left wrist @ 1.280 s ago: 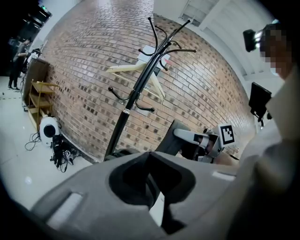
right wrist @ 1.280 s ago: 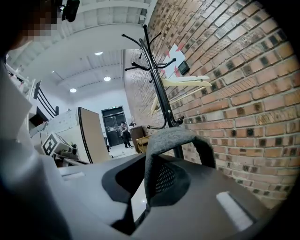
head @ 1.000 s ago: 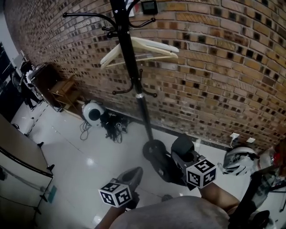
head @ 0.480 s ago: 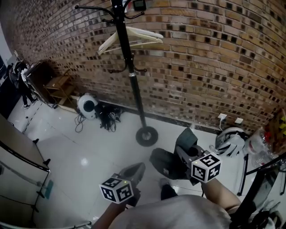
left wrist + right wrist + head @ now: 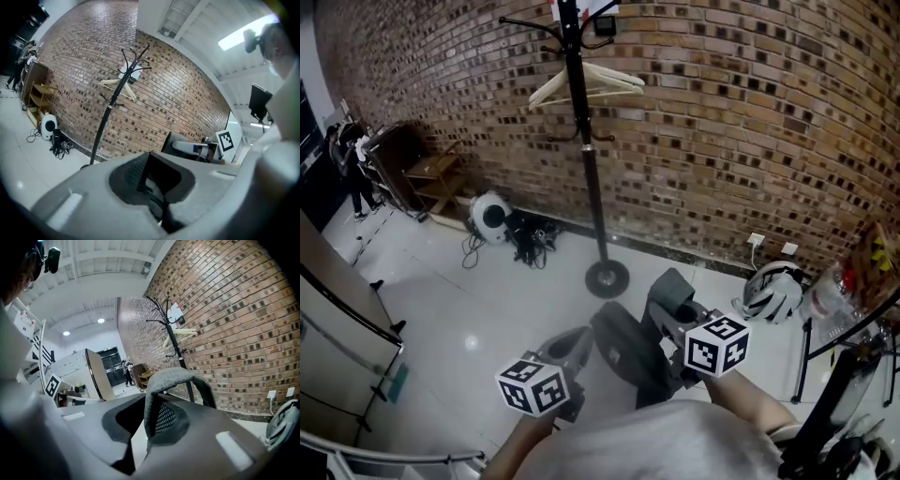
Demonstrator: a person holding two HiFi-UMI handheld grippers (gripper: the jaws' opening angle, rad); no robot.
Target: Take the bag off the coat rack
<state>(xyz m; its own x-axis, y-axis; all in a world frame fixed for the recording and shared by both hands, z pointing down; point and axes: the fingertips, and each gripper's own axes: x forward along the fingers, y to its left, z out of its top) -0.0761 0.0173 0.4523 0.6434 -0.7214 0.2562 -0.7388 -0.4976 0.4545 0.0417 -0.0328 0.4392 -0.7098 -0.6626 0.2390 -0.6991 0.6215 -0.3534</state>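
Ceiling lights [image 5: 240, 39] glare off the glossy floor [image 5: 469, 319]; fisheye edges bend, darken and blur.

Helmet [image 5: 772, 292] on the floor — cables [image 5: 528, 246] near brick wall [image 5: 750, 122]

Brown brick wall [image 5: 750, 112] fills the upper frame. Glossy white floor [image 5: 441, 300] below. Wooden shelf [image 5: 431, 178] at upper left, against the wall.

A black coat rack [image 5: 586, 159] stands on the white floor [image 5: 469, 300] by the brick wall [image 5: 750, 122], a wooden hanger [image 5: 586, 82] on its hooks. Apart from it, a dark grey bag [image 5: 623, 352] hangs between the left gripper [image 5: 572, 342] and the right gripper [image 5: 670, 286], against the right one. A white helmet [image 5: 772, 291] lies at the right
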